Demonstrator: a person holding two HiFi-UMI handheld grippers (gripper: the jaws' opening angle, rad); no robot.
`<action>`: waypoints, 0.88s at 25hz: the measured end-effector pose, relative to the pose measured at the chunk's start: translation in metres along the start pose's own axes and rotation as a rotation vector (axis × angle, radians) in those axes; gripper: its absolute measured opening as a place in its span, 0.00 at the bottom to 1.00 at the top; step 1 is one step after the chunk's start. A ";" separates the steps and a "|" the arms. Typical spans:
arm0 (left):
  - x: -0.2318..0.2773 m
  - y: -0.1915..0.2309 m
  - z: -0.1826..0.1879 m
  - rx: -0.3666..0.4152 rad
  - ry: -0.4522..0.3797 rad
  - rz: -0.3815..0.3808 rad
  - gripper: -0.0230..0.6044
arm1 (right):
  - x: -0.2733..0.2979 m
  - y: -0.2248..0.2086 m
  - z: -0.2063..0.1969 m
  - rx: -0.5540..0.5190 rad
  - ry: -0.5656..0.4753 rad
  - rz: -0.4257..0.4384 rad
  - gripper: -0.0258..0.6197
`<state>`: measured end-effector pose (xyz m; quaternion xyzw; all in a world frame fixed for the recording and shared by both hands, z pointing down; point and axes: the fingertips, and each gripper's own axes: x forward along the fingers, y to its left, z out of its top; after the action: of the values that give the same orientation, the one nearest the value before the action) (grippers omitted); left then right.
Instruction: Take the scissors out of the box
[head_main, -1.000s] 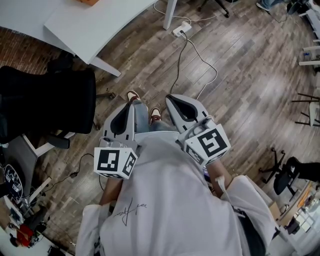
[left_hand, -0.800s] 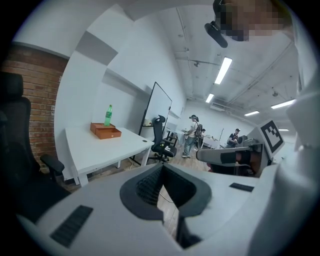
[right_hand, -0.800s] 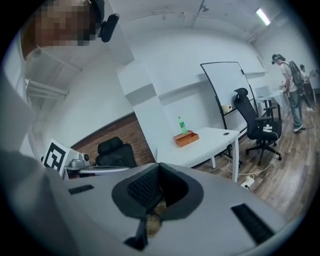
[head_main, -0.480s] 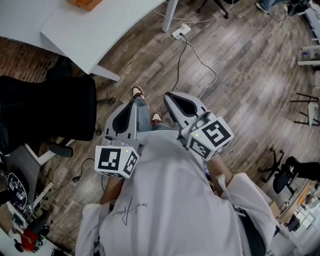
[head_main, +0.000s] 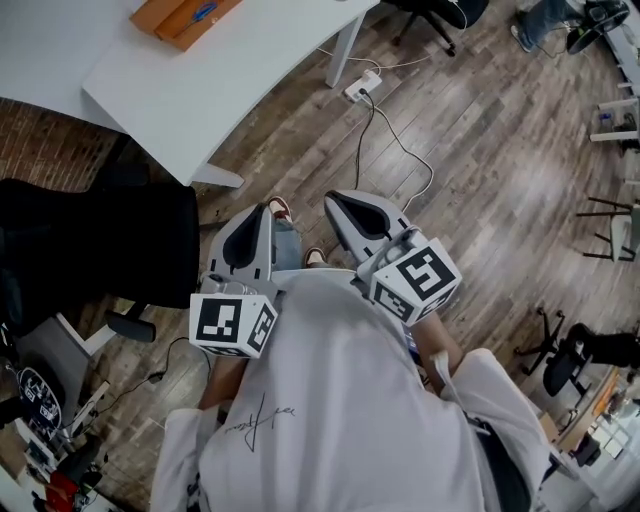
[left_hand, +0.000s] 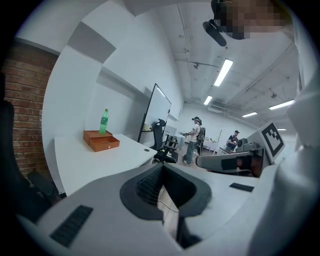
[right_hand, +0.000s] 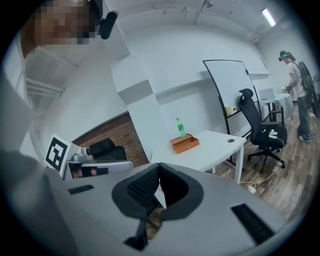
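Basically holding left gripper (head_main: 260, 213) and right gripper (head_main: 337, 199) shut and empty, facing orange box (head_main: 185, 15) (probably hiding the scissors) up-left on white desk (head_main: 200, 80), nearer the left.

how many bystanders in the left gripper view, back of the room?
2. One person stands just right of the black office chair; a second person stands further right, deeper in the room. Others may be hidden behind furniture.
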<state>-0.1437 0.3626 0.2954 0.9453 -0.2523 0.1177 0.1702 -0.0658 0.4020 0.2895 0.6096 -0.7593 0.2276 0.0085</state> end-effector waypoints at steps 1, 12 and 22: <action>0.004 0.006 0.004 -0.001 -0.001 0.005 0.04 | 0.006 -0.002 0.004 -0.003 0.000 -0.002 0.05; 0.046 0.060 0.044 -0.017 -0.020 -0.001 0.04 | 0.069 -0.013 0.045 -0.079 0.010 0.017 0.05; 0.073 0.104 0.075 -0.023 -0.045 -0.013 0.04 | 0.118 -0.013 0.078 -0.158 -0.018 0.045 0.05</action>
<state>-0.1254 0.2170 0.2768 0.9473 -0.2514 0.0924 0.1760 -0.0635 0.2639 0.2585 0.5918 -0.7885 0.1616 0.0444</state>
